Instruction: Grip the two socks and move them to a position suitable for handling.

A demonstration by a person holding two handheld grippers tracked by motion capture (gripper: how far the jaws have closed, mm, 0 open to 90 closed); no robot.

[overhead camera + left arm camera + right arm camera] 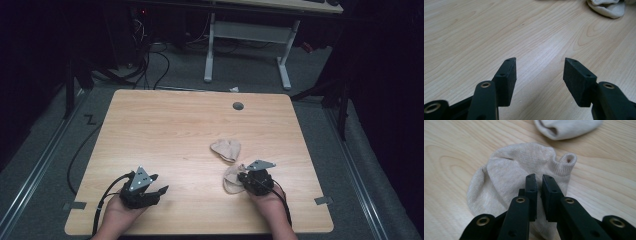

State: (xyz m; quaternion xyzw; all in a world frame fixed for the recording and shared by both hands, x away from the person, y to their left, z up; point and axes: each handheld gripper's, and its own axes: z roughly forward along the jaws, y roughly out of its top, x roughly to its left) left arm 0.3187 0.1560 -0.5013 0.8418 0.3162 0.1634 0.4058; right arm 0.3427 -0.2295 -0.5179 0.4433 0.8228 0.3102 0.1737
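Right hand-held gripper (539, 178) first: its two black jaws stand close together with a thin gap showing between them, poised over the near sock (524, 170), and no cloth is pinched in that gap. In the high view the same right hand-held gripper (245, 176) sits low on the right side of the bench (165, 125), its grey plate on top, the person's right hand (267, 200) behind it and the cable trailing back towards the wrist.

That near sock (231, 179) is beige, lying flat and rumpled on the wood, touching the gripper's front end in the high view; its ribbed cuff curls up into a small loop at the far right in the right gripper view. Just beyond it lies the second sock (566, 128), same colour, bunched, close to the first; from above there looks to be a narrow strip of wood between the second sock (226, 149) and its mate.

Over to the left hand-held gripper (539, 71): jaws spread wide, bare wood between them, gripping nothing. From above the left hand-held gripper (157, 182) rests near the bench's front left, held by the left hand (117, 215), well apart from both socks. A pale edge of sock peeks in at the top right of the left gripper view.
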